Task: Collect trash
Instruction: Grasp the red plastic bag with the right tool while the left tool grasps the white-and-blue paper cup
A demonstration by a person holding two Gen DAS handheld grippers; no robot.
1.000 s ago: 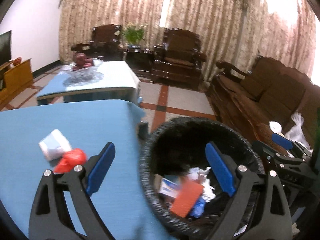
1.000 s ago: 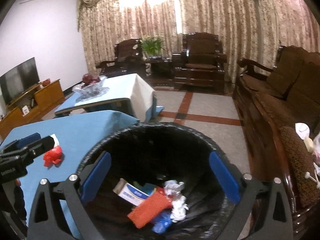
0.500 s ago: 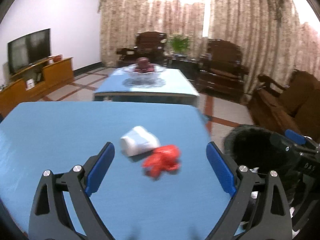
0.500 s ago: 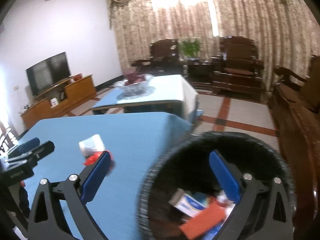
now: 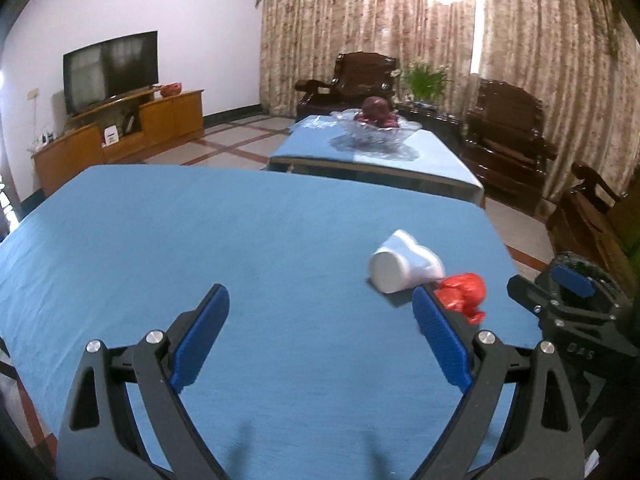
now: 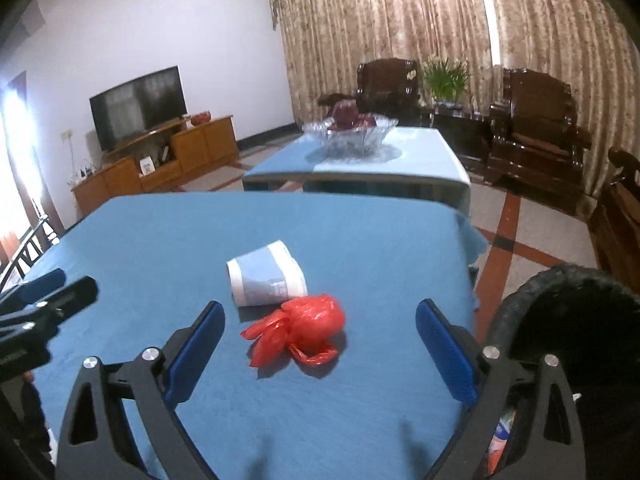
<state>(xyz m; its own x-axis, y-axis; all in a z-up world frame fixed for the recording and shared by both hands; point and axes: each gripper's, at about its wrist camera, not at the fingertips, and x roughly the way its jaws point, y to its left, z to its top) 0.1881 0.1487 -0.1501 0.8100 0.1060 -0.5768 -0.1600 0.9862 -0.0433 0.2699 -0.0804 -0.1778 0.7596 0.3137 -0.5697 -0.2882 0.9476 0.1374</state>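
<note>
The right gripper (image 6: 318,348) hangs with jaws wide and empty, lined up on the red bag (image 6: 298,330), which lies on the blue table (image 6: 160,240) touching a white roll (image 6: 266,279). I'd drop straight over the crumpled middle, so the roll stays unpinched, then swing to the bin (image 6: 560,320). The left gripper (image 5: 320,338) is wide open too, holding nothing.

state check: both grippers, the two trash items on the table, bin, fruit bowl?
left gripper: jaws open, empty
right gripper: jaws open, empty
red plastic bag: crumpled, lying on blue table
white roll: on its side, beside bag
trash bin: open, trash inside
glass bowl: upright, holds fruit
</note>
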